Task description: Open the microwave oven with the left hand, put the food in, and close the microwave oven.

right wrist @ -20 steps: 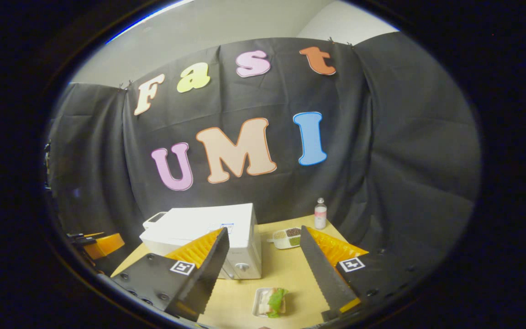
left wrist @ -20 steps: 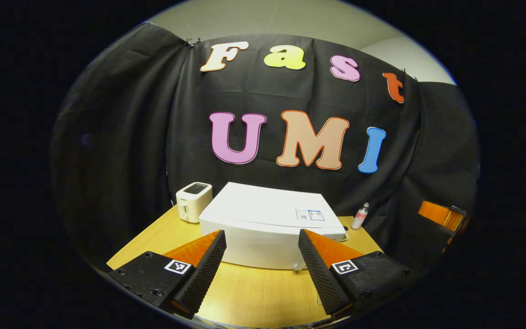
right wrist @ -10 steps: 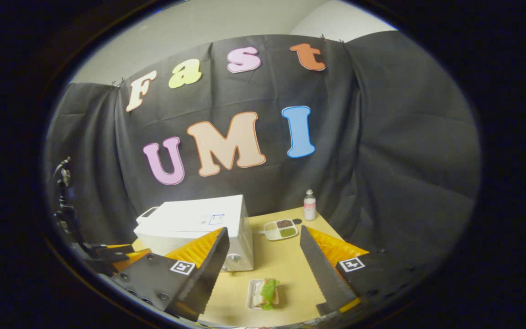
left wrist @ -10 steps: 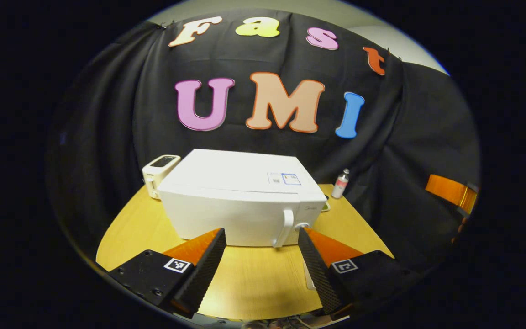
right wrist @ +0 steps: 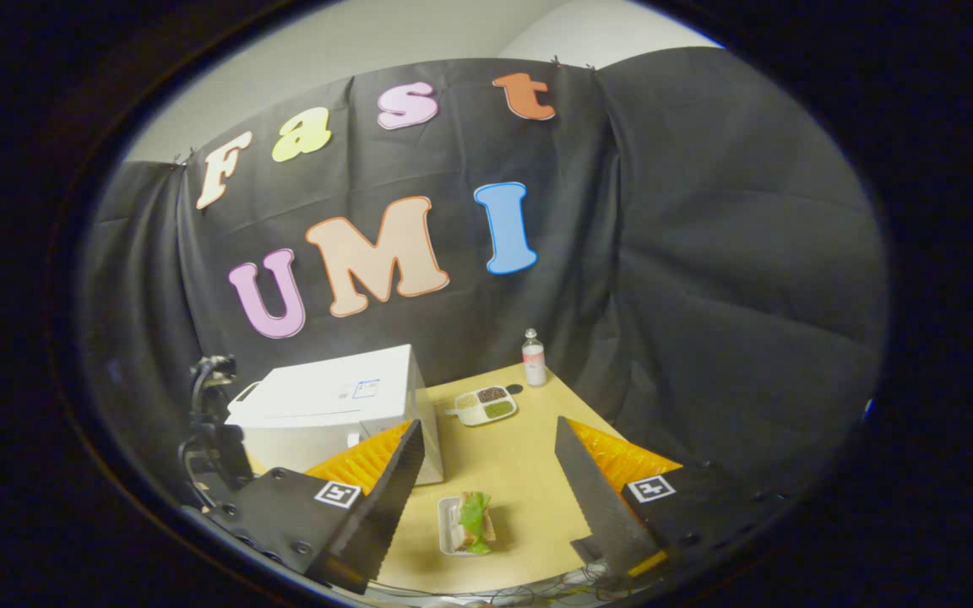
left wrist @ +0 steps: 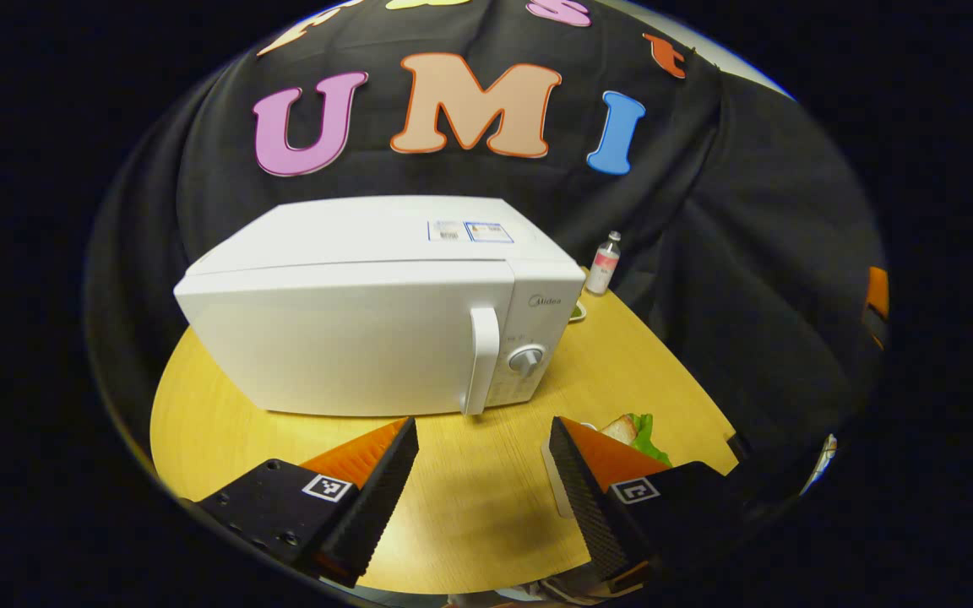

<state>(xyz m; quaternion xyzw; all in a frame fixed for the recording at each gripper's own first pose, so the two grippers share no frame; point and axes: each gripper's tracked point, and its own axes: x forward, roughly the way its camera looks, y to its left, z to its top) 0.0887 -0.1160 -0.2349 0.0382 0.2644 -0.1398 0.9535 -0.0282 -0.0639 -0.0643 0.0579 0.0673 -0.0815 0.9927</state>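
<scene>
You are in the approach stage of the first step: the white box-shaped microwave oven (left wrist: 368, 312) stands shut on the light wooden table (left wrist: 470, 507), and its door has not yet been pulled.

**Left gripper.** The left gripper (left wrist: 482, 473) is spread wide and carries nothing. It hovers over the table in front of the oven, apart from it. The white vertical bar handle (left wrist: 481, 359) sits at the right edge of the door, just beside the round control dial (left wrist: 526, 358), and lies roughly in line with the gap between your fingers.

**Right gripper.** The right gripper (right wrist: 486, 481) is also spread wide and empty. It hangs above the food, a sandwich with green lettuce on a small white rectangular tray (right wrist: 470, 523), which rests on the table near the oven's front right corner.

**Next move, as judged.** Bring the left gripper forward until the handle stands between the fingers, then narrow them on it. Take care to catch the handle and not the dial. Pull along the door's arc; the hinge is probably on the far left side of the door. The oven looks light enough to slide, so pull smoothly.

**Clearance.** The tray lies close to the oven front; check that the opening door does not sweep it. A divided white dish of grains (right wrist: 485, 404) and a small clear bottle (right wrist: 533, 359) stand farther back, well apart from the door.
</scene>
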